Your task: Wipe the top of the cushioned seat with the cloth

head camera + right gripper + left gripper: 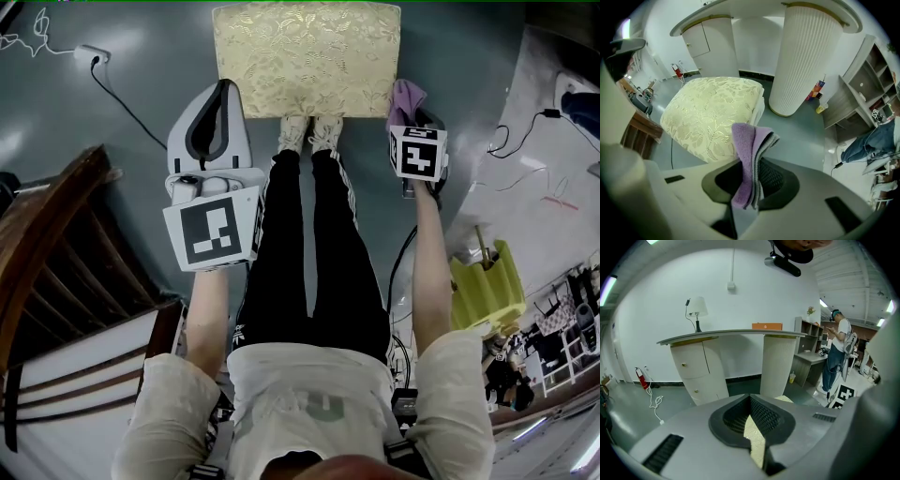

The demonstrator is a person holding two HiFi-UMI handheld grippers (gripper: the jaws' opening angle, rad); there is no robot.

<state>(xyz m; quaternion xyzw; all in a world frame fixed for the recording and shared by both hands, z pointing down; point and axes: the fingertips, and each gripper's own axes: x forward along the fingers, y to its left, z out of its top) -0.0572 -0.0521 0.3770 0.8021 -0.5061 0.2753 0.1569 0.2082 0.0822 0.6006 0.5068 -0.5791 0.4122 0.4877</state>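
Spreading out under both grippers is the shiny gray floor [131, 56], the biggest thing here. On it, just ahead of the two grippers, sits the cushioned seat [307, 58]. It is square and pale gold with a leaf pattern on top. Seen from the right gripper, the seat is ahead and to the left. Seen from the left gripper, it is ahead and to the right.

A tall white ribbed pillar [806, 61] stands past the seat, ahead of the right gripper and a bit to its right.

The left gripper [225, 89] is held off the seat's near left corner. Its jaws are pressed together at the tips and hold nothing. Only a thin strip of the gold seat shows through behind them.

The right gripper [415, 114] is by the seat's near right corner. Its jaws are squeezed tight on the cloth [749, 159].

The cloth is purple and folded. It sticks up out of the jaws, close to that corner. I cannot tell if it touches the seat.
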